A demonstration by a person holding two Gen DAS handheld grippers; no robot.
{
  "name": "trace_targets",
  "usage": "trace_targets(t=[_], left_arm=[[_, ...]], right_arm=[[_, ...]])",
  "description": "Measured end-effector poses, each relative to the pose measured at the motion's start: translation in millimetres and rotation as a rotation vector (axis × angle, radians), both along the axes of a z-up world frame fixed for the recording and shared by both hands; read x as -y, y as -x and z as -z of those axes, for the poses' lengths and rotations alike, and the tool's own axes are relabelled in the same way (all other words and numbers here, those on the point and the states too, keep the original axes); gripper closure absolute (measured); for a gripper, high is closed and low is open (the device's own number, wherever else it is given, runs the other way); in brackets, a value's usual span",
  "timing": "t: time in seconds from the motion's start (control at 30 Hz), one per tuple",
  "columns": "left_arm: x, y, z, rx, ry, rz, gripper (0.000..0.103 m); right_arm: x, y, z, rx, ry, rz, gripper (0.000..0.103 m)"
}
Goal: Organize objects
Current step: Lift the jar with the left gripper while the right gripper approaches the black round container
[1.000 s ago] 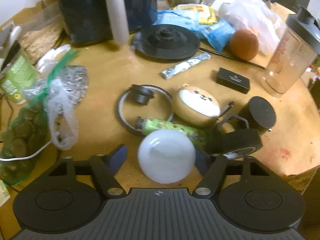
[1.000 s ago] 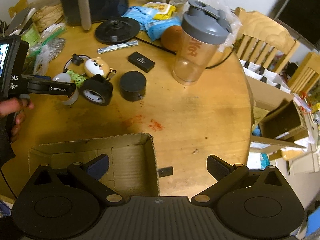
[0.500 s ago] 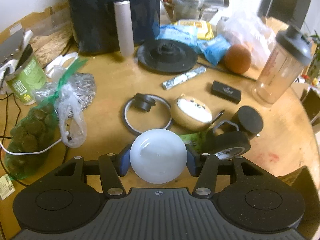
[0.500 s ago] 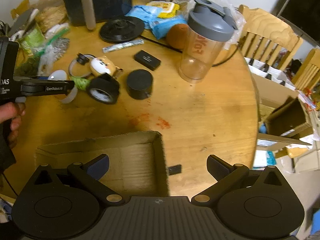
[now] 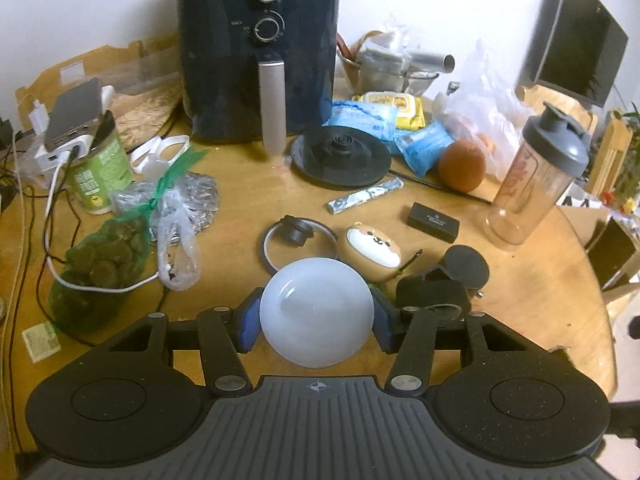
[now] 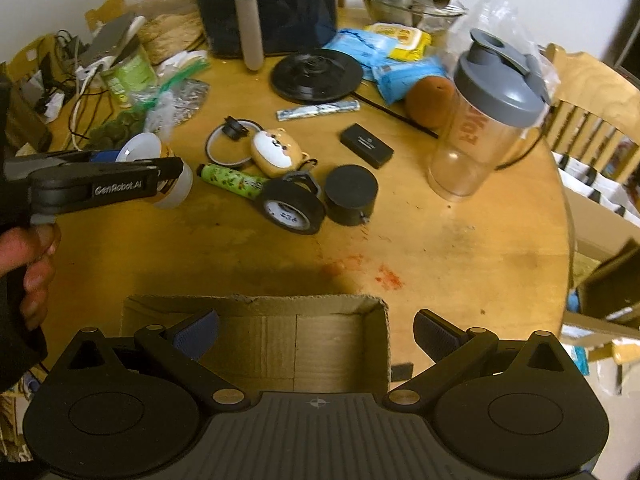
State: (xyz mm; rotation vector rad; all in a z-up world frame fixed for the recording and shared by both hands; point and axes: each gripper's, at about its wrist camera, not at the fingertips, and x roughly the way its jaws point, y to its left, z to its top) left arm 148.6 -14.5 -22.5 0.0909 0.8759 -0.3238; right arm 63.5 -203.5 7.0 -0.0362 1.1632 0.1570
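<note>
Left gripper [image 5: 316, 316] tight on the white cup [image 5: 316, 312]; right gripper [image 6: 316, 336] wide apart, empty, above the cardboard box [image 6: 376, 312].

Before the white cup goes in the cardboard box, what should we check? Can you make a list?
1. White cup gripped by left gripper, pads on both sides: ok.
2. Cup lifted off the table: ok.
3. Cardboard box open on top: ok.
4. Room inside the box: cannot tell, only part shows.
5. Right gripper out of the way: not ok, it hangs open over the box.
6. Green tube left behind on the table: ok.
</note>
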Motion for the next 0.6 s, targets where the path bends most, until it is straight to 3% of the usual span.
trace_targets(t=[0.6], left_arm=[[5,64,-30,-0.008,0.065,-0.100,0.050]], right_arm=[[39,-9,6,0.023,-0.226,-0.121,0.000]])
